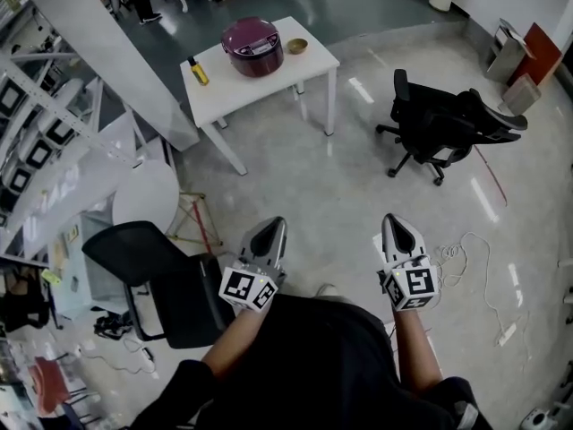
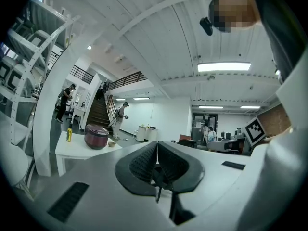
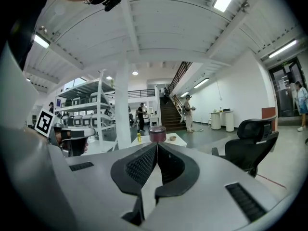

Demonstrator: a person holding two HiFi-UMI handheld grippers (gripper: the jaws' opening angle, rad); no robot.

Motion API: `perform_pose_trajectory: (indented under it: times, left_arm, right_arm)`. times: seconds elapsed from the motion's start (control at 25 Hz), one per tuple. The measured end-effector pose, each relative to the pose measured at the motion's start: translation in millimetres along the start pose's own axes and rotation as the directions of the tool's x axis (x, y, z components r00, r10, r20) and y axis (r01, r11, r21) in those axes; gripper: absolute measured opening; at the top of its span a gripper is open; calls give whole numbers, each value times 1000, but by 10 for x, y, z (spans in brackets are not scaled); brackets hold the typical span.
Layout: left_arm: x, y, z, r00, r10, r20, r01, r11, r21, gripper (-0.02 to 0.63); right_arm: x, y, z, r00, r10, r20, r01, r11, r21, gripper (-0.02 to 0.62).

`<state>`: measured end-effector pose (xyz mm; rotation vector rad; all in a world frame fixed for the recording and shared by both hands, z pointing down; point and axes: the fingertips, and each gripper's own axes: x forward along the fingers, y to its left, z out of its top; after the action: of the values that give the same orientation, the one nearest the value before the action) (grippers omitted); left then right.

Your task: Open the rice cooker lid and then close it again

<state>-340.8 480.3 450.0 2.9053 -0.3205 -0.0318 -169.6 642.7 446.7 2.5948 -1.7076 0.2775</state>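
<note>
A dark red rice cooker (image 1: pixel 252 47) with its lid down stands on a white table (image 1: pixel 269 83) far ahead; it also shows as the rice cooker (image 2: pixel 96 136) and the rice cooker (image 3: pixel 157 134) in the gripper views. My left gripper (image 1: pixel 271 228) and right gripper (image 1: pixel 396 224) are held close to my body, well short of the table, both shut with nothing between their jaws. In the gripper views the left gripper (image 2: pixel 157 143) and right gripper (image 3: pixel 157 144) show their pads pressed together.
A yellow bottle (image 1: pixel 198 71) and a small bowl (image 1: pixel 297 46) stand beside the cooker. A black office chair (image 1: pixel 448 125) is on the right, another black chair (image 1: pixel 157 280) at my left, with white shelving (image 1: pixel 45 124) behind it. Cables (image 1: pixel 474 267) lie on the floor.
</note>
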Motion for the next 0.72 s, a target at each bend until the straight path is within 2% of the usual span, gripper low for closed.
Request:
perform_pose_trajectory:
  times: [0.12, 0.2, 0.32, 0.4, 0.48, 0.72]
  left_arm:
    - [-55, 69, -19, 1000, 17, -10, -17, 1000, 2, 8]
    - [-96, 127, -43, 999, 30, -12, -31, 999, -12, 32]
    - [-129, 189, -53, 999, 37, -2, -37, 999, -26, 175]
    - [-130, 199, -77, 999, 34, -6, -34, 999, -24, 232]
    - [-131, 224, -127, 999, 42, -18, -42, 999, -24, 238]
    - [-169, 211, -284, 997, 63, -51, -65, 997, -36, 239]
  right_arm:
    - [-7, -5, -42, 1000, -10, 6, 10, 1000, 21, 3]
    - [-13, 2, -79, 1000, 0, -1, 0, 999, 40, 50]
    - [4, 40, -137, 999, 39, -23, -38, 999, 33, 161]
    - [13, 38, -162, 998, 49, -35, -49, 999, -10, 211]
    - [14, 6, -169, 998, 45, -38, -47, 998, -33, 222]
    - [-1, -128, -196, 998, 26, -57, -27, 1000, -14, 225]
